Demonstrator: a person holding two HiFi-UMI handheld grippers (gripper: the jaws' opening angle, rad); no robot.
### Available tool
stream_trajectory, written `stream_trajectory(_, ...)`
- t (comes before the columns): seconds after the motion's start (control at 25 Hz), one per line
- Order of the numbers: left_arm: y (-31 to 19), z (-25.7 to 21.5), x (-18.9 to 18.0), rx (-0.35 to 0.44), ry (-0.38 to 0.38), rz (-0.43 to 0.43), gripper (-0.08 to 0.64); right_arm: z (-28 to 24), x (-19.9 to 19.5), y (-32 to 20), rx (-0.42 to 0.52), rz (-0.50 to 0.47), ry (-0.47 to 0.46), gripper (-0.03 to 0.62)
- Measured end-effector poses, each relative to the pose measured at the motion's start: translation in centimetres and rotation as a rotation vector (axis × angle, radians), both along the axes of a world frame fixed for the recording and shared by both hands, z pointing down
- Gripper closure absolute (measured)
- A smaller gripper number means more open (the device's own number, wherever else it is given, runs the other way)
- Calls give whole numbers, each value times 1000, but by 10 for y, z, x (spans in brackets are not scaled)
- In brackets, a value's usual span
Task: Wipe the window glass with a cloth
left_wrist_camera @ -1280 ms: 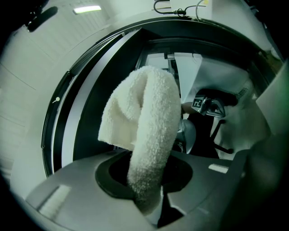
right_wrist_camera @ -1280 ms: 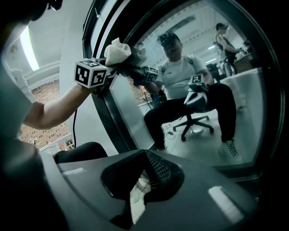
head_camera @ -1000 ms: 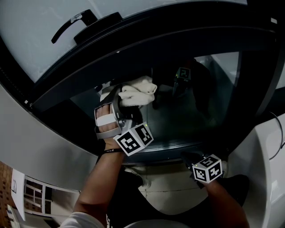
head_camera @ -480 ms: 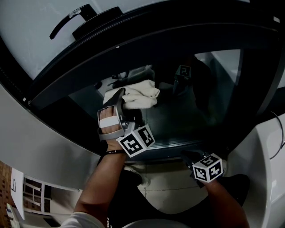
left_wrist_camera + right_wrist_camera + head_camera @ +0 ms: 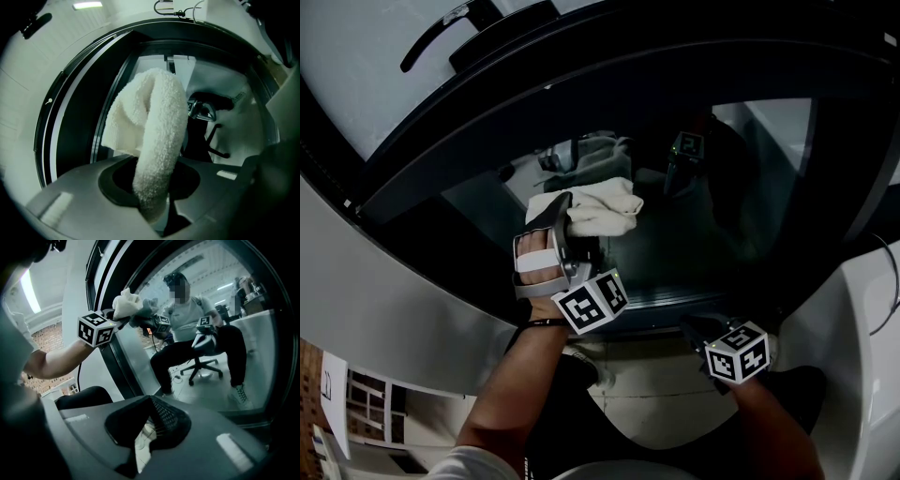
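A white terry cloth (image 5: 598, 207) is pressed against the lower pane of the window glass (image 5: 694, 248). My left gripper (image 5: 572, 232) is shut on it, and the cloth bulges out past the jaws. In the left gripper view the cloth (image 5: 152, 126) rises as a folded roll from between the jaws of the left gripper (image 5: 151, 206), with the glass right behind it. From the right gripper view the cloth (image 5: 124, 304) and left gripper (image 5: 121, 315) sit high on the pane. My right gripper (image 5: 714, 339) hangs low near the bottom frame; the right gripper (image 5: 140, 441) is shut on nothing.
A dark window frame (image 5: 581, 103) surrounds the pane, with a black handle (image 5: 441, 37) on the upper sash. A white sill (image 5: 403, 300) curves at the left and a white surface (image 5: 862, 356) stands at the right. The glass reflects a seated person (image 5: 192, 315).
My left gripper has slid the cloth a little down and to the right along the glass. The right gripper has stayed where it was.
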State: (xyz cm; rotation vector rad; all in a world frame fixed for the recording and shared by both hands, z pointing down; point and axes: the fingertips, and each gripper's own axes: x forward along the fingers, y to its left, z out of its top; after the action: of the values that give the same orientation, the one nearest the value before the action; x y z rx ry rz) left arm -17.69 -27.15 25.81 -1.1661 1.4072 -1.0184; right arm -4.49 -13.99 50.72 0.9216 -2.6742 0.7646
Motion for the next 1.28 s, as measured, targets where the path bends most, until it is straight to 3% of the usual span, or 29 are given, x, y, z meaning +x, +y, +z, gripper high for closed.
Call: stream_trajectory(1.28,3,81,-5,-159,3,-10,437,4,-5,5,-14,-21,12,592)
